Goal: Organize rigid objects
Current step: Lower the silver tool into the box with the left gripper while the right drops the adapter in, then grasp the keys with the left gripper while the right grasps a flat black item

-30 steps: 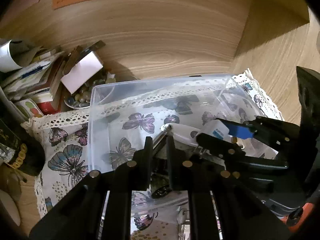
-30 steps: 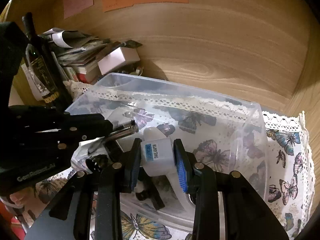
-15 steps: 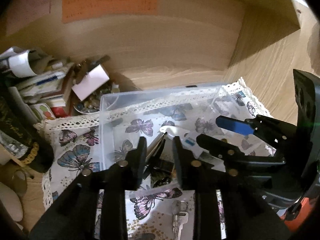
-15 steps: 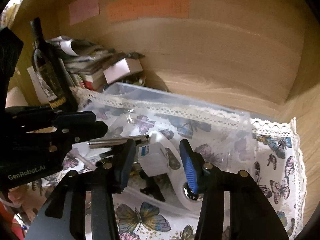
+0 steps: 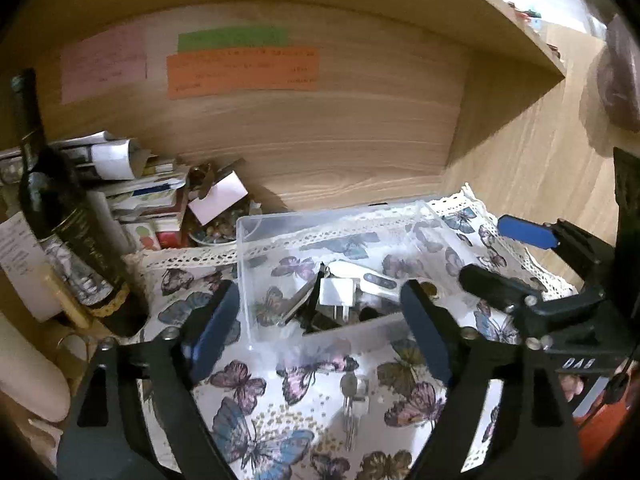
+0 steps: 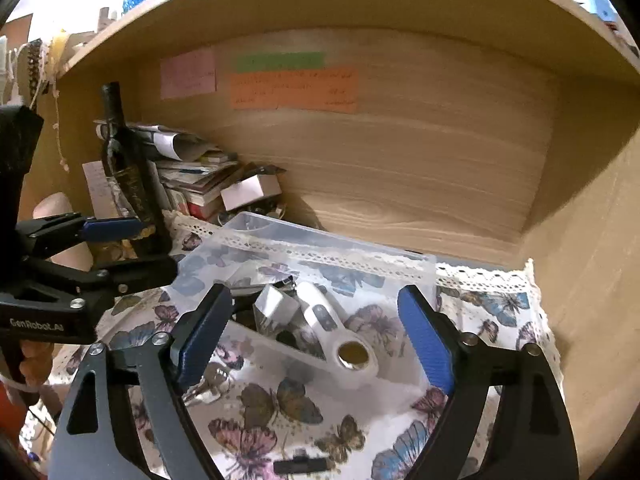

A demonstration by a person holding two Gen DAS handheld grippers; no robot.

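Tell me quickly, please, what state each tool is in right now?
Left tool: open, holding nothing, in front of the clear box.
Right tool: open, holding nothing, in front of the same box.

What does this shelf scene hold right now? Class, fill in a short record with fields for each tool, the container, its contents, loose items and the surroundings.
left tool: open, holding nothing
right tool: open, holding nothing
container: clear plastic box on butterfly cloth
contents: white plug adapter, white magnifier, metal pieces
loose items: key on the cloth in front of the box; small black object nearer the camera
surroundings: dark bottle and paper stack at left; coloured notes on back panel
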